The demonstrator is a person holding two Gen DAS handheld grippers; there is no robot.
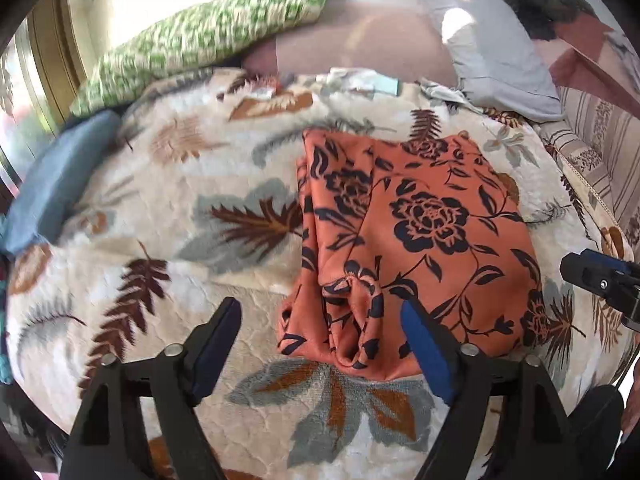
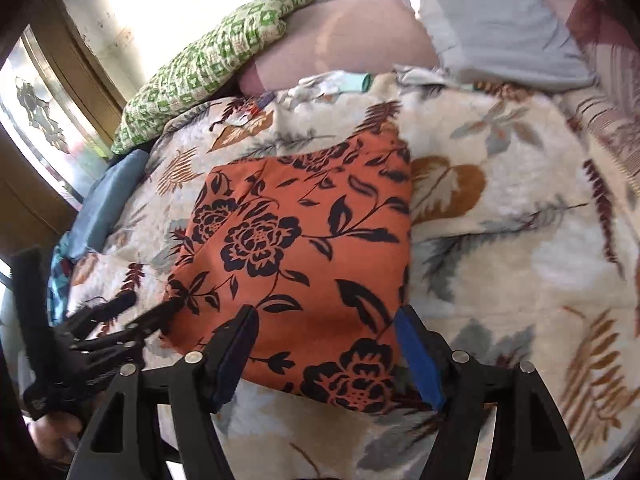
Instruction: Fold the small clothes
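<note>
While both claws stood open and empty, orange floral garment [image 1: 416, 232] lay folded on bed blanket [image 1: 224, 148].
Left claw [image 1: 322, 328] and right claw [image 2: 324, 336] flanked its near edge, likely for another fold.

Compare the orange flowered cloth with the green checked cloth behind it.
The orange flowered cloth is printed with dark roses and leaves; the green checked cloth has small green and cream squares. The orange one lies folded flat on the leaf-print blanket; the green one is heaped at the blanket's far edge. No claw touches either.

folded garment [image 1: 416, 240] on blanket [image 1: 200, 240], pillows [image 1: 208, 36] behind
</note>
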